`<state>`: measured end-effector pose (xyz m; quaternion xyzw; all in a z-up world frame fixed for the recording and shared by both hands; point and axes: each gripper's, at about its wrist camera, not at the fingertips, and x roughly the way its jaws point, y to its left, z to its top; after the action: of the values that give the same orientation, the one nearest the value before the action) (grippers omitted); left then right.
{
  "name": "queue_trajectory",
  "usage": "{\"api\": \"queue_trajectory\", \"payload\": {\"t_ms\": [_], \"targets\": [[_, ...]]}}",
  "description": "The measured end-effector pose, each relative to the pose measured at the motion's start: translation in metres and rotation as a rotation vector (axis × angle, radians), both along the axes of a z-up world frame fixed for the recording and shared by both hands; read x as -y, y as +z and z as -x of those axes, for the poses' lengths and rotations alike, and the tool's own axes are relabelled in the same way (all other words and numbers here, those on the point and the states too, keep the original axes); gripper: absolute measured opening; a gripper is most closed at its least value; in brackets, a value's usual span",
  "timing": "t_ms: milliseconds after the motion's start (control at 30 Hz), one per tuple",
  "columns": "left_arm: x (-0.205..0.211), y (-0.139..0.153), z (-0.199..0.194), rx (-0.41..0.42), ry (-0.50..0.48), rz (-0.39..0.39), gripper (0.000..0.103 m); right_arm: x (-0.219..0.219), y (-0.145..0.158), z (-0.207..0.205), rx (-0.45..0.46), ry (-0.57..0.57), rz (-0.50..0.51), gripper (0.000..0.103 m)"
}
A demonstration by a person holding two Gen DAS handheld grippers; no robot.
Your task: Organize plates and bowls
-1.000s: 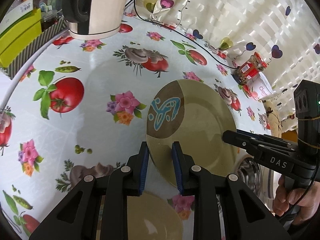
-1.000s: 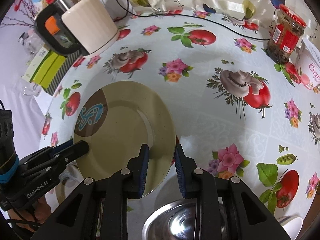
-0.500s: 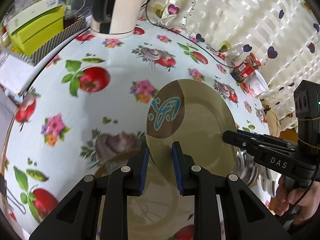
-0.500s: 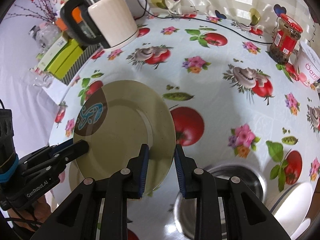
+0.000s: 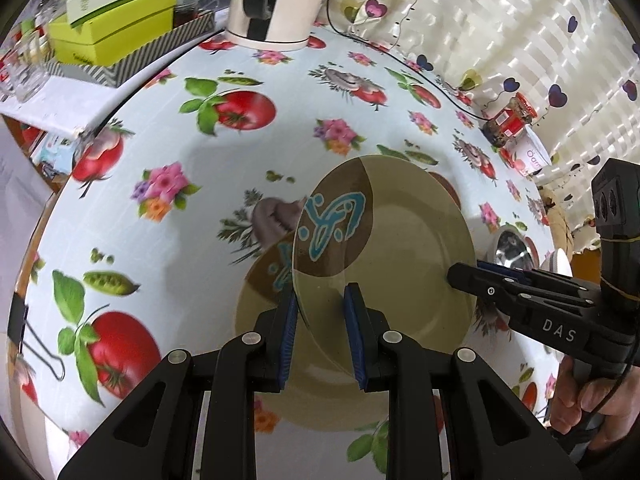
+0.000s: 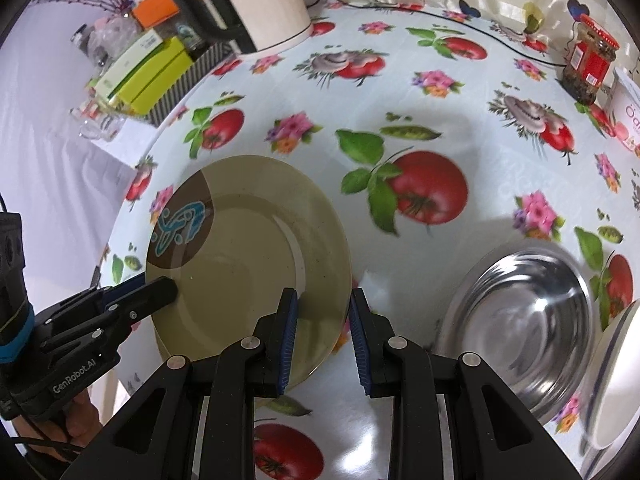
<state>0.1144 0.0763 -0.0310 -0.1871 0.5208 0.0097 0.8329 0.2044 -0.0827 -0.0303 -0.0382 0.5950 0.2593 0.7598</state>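
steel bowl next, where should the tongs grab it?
Take the steel bowl by its rim, one finger inside and one outside, coming from above on its near-left edge. It sits open side up with a thin rim, while the wall looks smooth and curved. A white dish crowds its right side, so avoid that edge.

Bare tablecloth (image 6: 420,92) is lying open ahead of the right gripper (image 6: 322,338). A steel bowl (image 6: 520,316) is sitting just to its right, touching a white dish (image 6: 616,376). Far ahead, a kettle (image 6: 264,0) and jar (image 6: 592,64) are standing. Below the left gripper (image 5: 320,332), a second plate (image 5: 264,304) is occupying the table.
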Motion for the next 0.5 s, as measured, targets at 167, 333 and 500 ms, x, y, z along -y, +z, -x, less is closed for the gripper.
{"api": "queue_trajectory", "payload": {"t_ms": [167,333,500], "targets": [[-0.004,-0.003,0.013,-0.007,0.011,-0.005,0.025,-0.007,-0.005,0.012,-0.009,0.016,0.008,0.026],[-0.007,-0.006,0.025,-0.013,0.022,-0.016,0.025,-0.012,-0.008,0.022,-0.016,0.029,0.011,0.026],[-0.009,-0.012,0.034,-0.021,0.035,-0.024,0.025,-0.018,-0.012,0.03,-0.02,0.043,0.025,0.026]]}}
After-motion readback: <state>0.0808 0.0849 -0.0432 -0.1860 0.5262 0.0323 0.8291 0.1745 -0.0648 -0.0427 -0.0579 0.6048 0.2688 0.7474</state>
